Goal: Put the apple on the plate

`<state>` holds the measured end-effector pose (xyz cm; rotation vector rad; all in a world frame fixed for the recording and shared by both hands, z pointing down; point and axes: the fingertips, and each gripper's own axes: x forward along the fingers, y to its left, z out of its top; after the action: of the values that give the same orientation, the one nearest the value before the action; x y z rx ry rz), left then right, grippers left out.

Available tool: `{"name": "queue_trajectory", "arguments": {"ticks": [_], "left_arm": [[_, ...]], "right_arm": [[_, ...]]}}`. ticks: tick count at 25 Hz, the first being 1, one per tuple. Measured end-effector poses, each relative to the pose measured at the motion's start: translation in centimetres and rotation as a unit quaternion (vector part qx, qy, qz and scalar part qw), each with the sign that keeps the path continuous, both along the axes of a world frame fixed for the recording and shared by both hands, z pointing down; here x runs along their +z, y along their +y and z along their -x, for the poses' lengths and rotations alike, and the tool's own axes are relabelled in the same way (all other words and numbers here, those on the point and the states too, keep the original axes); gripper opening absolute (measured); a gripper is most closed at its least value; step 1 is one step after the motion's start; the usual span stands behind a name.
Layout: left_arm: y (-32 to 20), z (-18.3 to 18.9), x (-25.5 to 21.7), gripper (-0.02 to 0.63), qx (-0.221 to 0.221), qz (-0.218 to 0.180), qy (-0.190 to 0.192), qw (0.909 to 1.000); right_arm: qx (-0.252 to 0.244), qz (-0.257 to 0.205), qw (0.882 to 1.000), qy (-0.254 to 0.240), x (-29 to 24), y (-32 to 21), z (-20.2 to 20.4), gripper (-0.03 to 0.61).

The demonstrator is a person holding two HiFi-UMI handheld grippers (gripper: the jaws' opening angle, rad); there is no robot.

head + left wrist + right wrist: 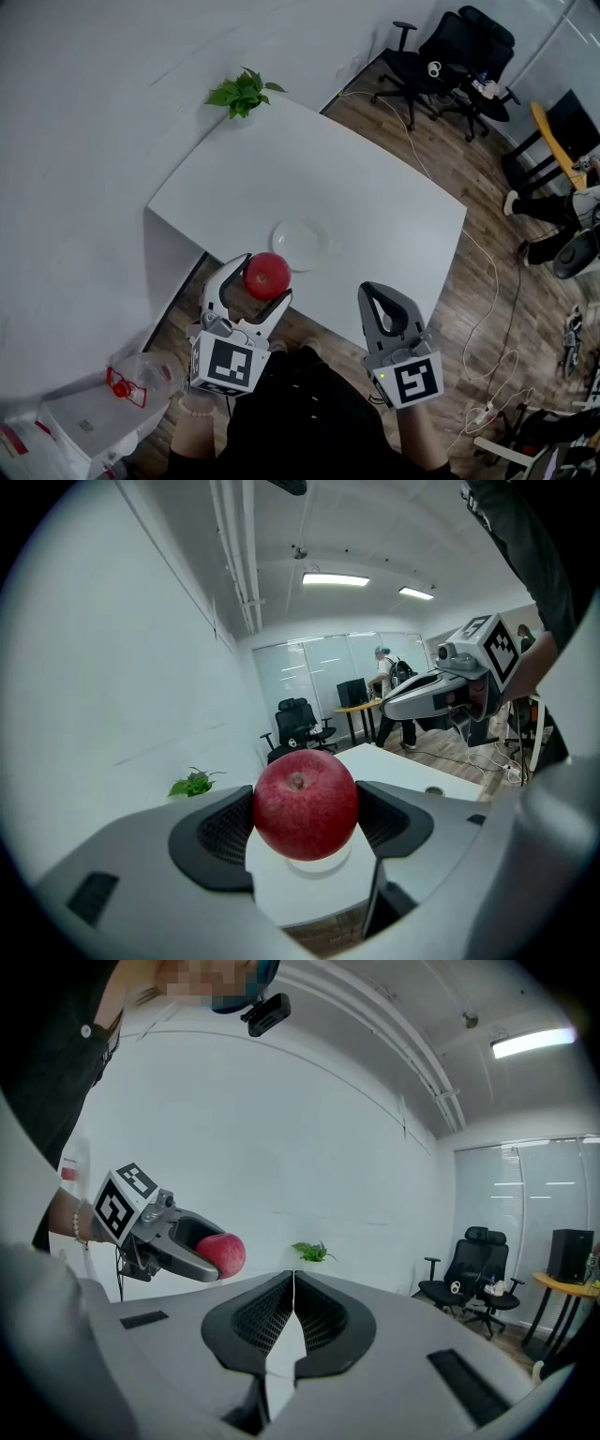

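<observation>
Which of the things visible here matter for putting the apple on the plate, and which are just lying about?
In the job: apple, held in the left claw; empty plate on the white table.
Lying about: right claw, shut and idle; green plant; office chairs.

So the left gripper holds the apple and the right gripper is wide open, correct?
No: the right gripper is shut and empty, its jaws together in the right gripper view. The left gripper does hold the apple.
</observation>
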<state>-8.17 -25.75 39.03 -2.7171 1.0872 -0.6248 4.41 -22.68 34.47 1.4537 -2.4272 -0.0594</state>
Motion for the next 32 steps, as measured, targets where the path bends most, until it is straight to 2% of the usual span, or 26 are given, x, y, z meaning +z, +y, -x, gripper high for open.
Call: {"name": "queue_trajectory", "arguments": {"ticks": [17, 21, 32], "left_arm": [[-3.8, -5.1, 3.8, 0.354, 0.038, 0.012, -0.011, 0.9992], [-4.7, -6.2, 5.2, 0.354, 0.047, 0.014, -0.024, 0.9985], [-7.3, -8.8, 9.9, 0.354, 0.049, 0.044, -0.040, 0.9970]], "right_arm": [[0.059, 0.025, 0.998, -0.008, 2.0, 0.3, -4.0, 0.041], [0.073, 0.027, 0.997, -0.012, 2.5, 0.1, -5.0, 0.041], [0.088, 0.048, 0.995, -0.012, 4.1, 0.0, -7.1, 0.041]]}}
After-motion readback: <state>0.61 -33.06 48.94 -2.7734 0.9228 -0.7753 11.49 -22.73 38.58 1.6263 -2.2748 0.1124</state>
